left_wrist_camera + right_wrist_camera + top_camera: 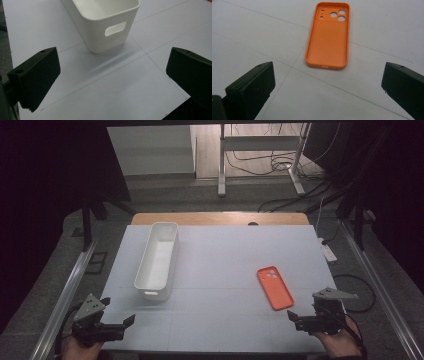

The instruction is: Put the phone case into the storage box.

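Note:
An orange phone case (274, 287) lies inner side up on the right of the white table (220, 260), camera holes at its far end. A long white bin (157, 260) stands empty on the left, with a handle slot in its near end wall (115, 28). My left gripper (118, 311) rests at the near left corner, open and holding nothing, just short of the bin (105, 22). My right gripper (306, 312) is open at the near right, close behind the case (329, 37). In each gripper view, the left gripper (112, 75) and right gripper (328, 85) have their jaws wide apart over bare table.
A wooden strip (220, 218) borders the table's far edge. Metal rails (65, 290) run along both sides at floor level. A white power strip (328, 252) and cables lie on the floor at the right. A metal stand (260, 150) is beyond the table.

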{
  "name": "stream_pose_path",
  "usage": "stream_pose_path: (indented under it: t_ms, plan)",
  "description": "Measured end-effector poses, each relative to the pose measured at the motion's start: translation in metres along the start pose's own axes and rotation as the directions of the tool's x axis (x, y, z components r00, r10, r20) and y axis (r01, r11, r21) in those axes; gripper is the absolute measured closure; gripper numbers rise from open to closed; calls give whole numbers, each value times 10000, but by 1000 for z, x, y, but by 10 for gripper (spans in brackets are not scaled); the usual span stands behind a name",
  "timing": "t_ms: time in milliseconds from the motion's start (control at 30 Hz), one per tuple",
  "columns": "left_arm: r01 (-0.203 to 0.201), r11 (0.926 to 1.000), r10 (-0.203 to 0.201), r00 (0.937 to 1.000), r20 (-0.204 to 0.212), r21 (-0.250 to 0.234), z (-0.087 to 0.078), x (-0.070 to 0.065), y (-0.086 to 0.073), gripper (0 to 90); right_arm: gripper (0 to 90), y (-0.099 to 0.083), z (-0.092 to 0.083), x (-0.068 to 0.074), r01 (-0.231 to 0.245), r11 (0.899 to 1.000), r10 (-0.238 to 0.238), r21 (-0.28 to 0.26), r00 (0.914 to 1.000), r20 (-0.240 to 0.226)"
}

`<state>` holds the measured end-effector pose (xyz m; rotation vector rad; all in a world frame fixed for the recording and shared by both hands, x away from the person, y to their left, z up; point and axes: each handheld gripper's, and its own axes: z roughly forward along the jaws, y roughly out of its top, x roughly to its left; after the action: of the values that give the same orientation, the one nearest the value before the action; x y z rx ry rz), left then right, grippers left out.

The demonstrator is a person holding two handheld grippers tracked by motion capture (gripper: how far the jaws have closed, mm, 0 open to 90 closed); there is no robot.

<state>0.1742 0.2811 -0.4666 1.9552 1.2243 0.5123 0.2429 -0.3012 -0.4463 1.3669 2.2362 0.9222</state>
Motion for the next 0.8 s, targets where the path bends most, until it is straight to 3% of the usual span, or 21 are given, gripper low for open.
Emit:
stream_pose_path:
  t_ms: [267, 800]
  plan:
    - [-46, 10000, 46, 10000, 3, 4, 0, -1, 0, 3, 0, 4, 6, 1, 211, 9997, -211, 134, 9998, -12]
    - [-141, 9999, 141, 9998, 103, -25, 0, -1, 0, 2, 0, 18, 19, -4, 118, 9999, -119, 115, 9999, 59]
